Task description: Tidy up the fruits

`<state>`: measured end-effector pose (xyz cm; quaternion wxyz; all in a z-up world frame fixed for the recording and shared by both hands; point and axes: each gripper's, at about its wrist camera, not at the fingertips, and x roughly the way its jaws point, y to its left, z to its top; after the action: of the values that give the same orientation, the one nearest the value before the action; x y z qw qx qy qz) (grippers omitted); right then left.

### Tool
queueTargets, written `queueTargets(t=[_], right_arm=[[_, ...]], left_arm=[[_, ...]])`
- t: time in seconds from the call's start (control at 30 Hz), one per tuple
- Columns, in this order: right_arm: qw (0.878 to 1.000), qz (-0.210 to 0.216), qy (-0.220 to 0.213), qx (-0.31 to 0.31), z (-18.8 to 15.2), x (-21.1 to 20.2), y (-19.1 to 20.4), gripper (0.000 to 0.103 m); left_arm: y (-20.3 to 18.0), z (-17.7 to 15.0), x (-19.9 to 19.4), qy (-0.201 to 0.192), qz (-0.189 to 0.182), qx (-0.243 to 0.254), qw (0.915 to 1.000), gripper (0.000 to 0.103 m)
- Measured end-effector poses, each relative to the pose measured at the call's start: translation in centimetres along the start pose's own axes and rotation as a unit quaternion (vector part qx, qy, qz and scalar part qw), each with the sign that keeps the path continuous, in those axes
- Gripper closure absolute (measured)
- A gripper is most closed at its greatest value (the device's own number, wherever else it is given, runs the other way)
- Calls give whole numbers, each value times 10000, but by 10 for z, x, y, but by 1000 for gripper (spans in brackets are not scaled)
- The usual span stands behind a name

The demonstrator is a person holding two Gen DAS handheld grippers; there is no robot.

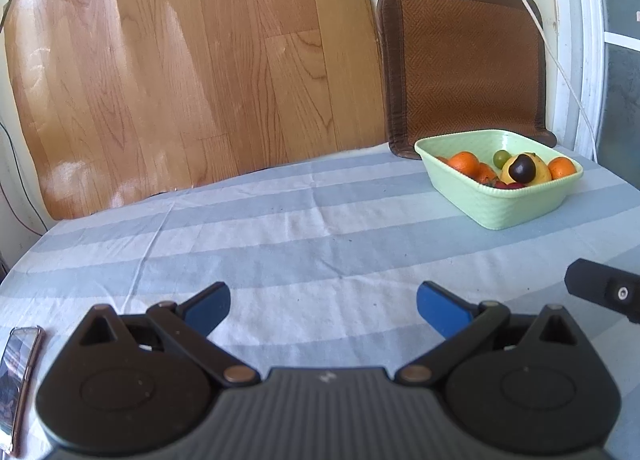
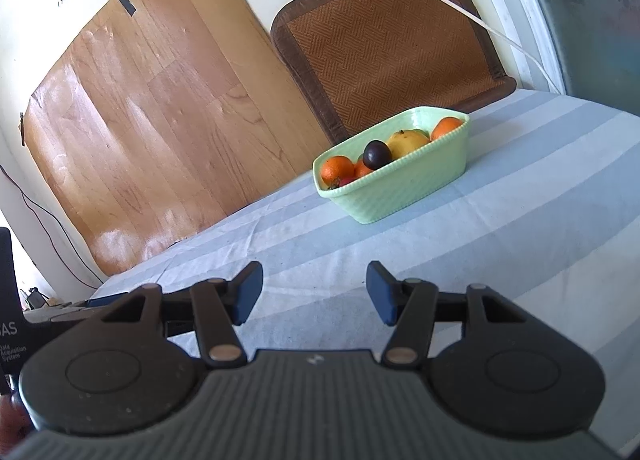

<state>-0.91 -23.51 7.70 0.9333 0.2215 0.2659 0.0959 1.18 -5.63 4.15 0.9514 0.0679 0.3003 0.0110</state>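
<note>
A pale green basket stands on the striped tablecloth at the far right; it also shows in the right wrist view. In it lie oranges, a yellow fruit, a dark plum on top, a green grape and something red. The plum and oranges also show in the right wrist view. My left gripper is open and empty, low over the cloth, well short of the basket. My right gripper is open and empty, also short of the basket.
A phone lies at the cloth's left edge. A wood-pattern sheet and a brown woven mat lean on the wall behind the table. A white cable hangs at the right. Part of the right gripper shows at right.
</note>
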Motion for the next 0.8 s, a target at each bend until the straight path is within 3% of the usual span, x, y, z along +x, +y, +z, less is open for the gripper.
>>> queueTargets(t=[0.8], right_arm=[[10000,-12,39,23,-1,3,-3,42]], left_arm=[[-3,-1,-1,-105,-25,98,9999,0]])
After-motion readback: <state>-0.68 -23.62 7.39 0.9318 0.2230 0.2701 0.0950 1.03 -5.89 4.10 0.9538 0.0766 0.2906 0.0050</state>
